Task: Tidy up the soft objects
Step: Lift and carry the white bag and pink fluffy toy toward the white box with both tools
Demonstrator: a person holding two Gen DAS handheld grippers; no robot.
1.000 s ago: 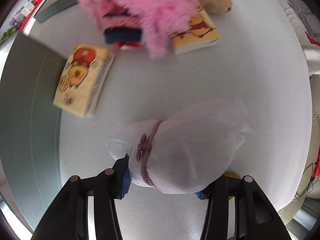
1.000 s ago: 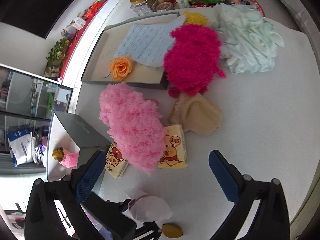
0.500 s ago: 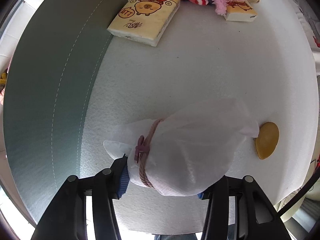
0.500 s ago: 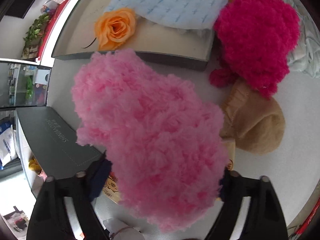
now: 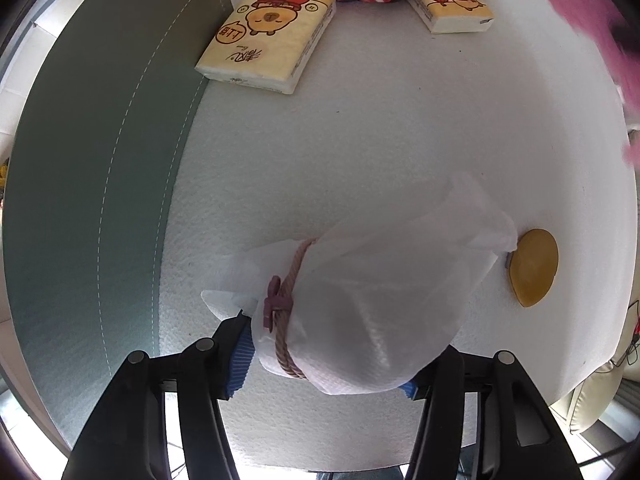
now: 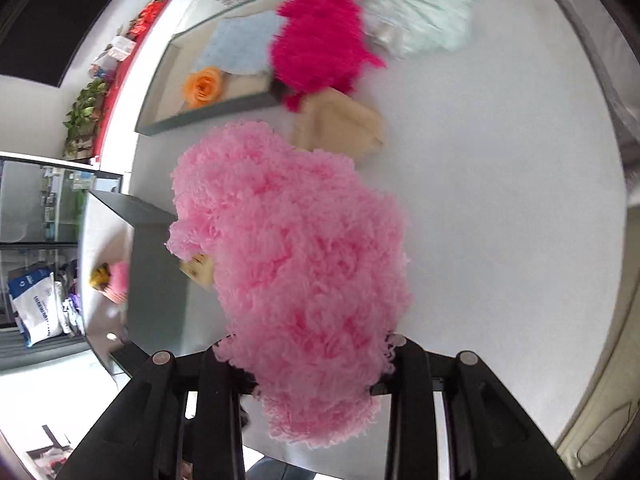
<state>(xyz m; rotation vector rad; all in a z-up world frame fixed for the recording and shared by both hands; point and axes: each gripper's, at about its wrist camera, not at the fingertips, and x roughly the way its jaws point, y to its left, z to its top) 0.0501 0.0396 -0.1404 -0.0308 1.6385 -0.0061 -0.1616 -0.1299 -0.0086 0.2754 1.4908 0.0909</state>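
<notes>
While the left gripper (image 5: pixel 326 354) points straight down at the white table (image 5: pixel 400 120), a white mesh pouch (image 5: pixel 360 308) tied w/ a pink cord (image 5: pixel 288 312) sits between its blue pads. The jaws have just been opening a bit, but the pouch is still between them and looks held. Just beside the pouch's far end lies a yellow disc (image 5: pixel 534 268). A grey box lid (image 5: pixel 100 160) is on the left, a tissue pack (image 5: pixel 268 40) partly on its edge, and a second tissue pack (image 5: pixel 450 4) is further right.

From the right wrist view, the right gripper (image 6: pixel 312 372) is clamped on a fluffy light-pink item (image 6: pixel 292 260), lifted above the table; its jaws have just been closing on it. Behind are a tan cloth (image 6: pixel 340 124), a magenta fluffy item (image 6: pixel 316 48), a pale green fluffy item (image 6: pixel 416 12), and a grey tray (image 6: pixel 208 118) w/ an orange rose (image 6: pixel 202 86) and a blue cloth (image 6: pixel 240 44) inside.
</notes>
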